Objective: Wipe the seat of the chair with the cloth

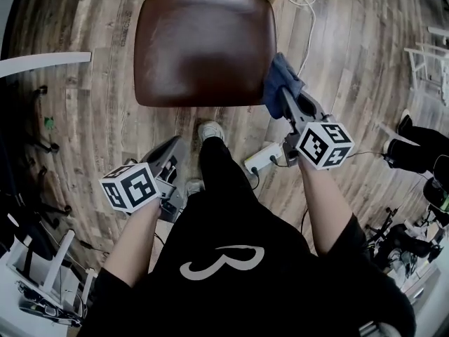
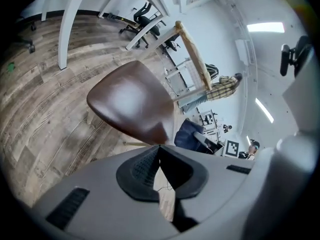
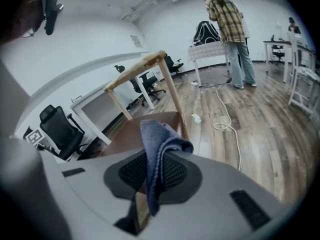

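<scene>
"Head view: where is the cloth (image 1: pixel 282 81)?"

"I have it pinched in the right gripper (image 1: pixel 286 98). It bunches up past the fingertips, at the right edge of the seat (image 1: pixel 200 44). From up here I cannot tell whether it touches the brown surface."

"And the right gripper view?"

"Both fingers clamp on the blue fabric. A fold stands above the tips and a tail hangs down between the pads. The seat lies just beyond the fingertips. A white cable (image 3: pixel 227 116) curls on the floor (image 3: pixel 270 129) further off, to the right of the fingers."

"What about your left side?"

"The left gripper (image 1: pixel 168 161) hangs low, nearer to me than the seat. It is over the floor, with my shoe (image 1: pixel 210 130) just to the right of its fingers. In its own view I see the fingers pressed together at the tips, with nothing between them. The seat sits ahead of and above those fingertips, apart from them. The cloth shows up and to the right of them, beside the seat's near corner."
</scene>
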`<state>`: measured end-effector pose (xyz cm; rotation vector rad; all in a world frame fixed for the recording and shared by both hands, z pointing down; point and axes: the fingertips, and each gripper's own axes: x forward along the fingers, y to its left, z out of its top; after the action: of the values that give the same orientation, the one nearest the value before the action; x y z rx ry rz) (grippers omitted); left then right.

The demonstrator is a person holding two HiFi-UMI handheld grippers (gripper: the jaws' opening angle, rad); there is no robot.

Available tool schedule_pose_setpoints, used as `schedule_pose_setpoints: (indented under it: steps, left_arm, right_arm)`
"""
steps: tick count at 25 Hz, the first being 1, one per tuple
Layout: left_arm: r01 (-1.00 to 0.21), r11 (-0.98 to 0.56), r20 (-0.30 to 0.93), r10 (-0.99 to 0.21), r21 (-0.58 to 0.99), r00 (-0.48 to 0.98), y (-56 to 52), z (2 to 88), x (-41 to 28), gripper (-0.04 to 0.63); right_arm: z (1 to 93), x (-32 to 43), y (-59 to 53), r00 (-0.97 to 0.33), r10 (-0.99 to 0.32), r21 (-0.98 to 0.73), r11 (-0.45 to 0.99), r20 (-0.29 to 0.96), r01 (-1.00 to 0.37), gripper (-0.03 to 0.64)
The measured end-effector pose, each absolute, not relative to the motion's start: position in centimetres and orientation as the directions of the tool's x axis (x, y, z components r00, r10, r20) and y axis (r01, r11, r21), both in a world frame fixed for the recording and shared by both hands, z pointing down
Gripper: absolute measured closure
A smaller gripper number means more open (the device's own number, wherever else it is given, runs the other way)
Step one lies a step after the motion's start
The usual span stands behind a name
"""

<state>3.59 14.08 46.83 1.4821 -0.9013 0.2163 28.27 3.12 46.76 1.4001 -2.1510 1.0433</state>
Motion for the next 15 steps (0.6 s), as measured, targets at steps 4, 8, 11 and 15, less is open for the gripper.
schedule_pose_setpoints:
  steps: [4,8,11,15]
  left_arm:
    - [-0.619,0.052,0.57,-0.455,0.784,0.684,13.7,43.0,3.3,0.581]
    - [-0.623,-0.07,0.517,-0.491,0.779,0.702,15.0,37.7,2.6,0.581]
    - [-0.613,-0.153,0.468,-0.513,0.775,0.72,16.8,32.7,2.4,0.581]
    - [-0.605,-0.323,0.375,-0.551,0.728,0.746,18.9,24.8,1.8,0.581]
  right_arm:
    - [41.9,26.5,5.5,-0.498,-0.646,-0.431,0.276,0.579,-0.859,0.563]
    - [36.2,23.7,9.3,-0.552,-0.66,-0.487,0.308,0.509,-0.817,0.563]
    - [31.1,21.8,12.5,-0.599,-0.661,-0.507,0.362,0.453,-0.782,0.563]
    - [23.5,18.7,16.2,-0.697,-0.619,-0.485,0.514,0.361,-0.707,0.563]
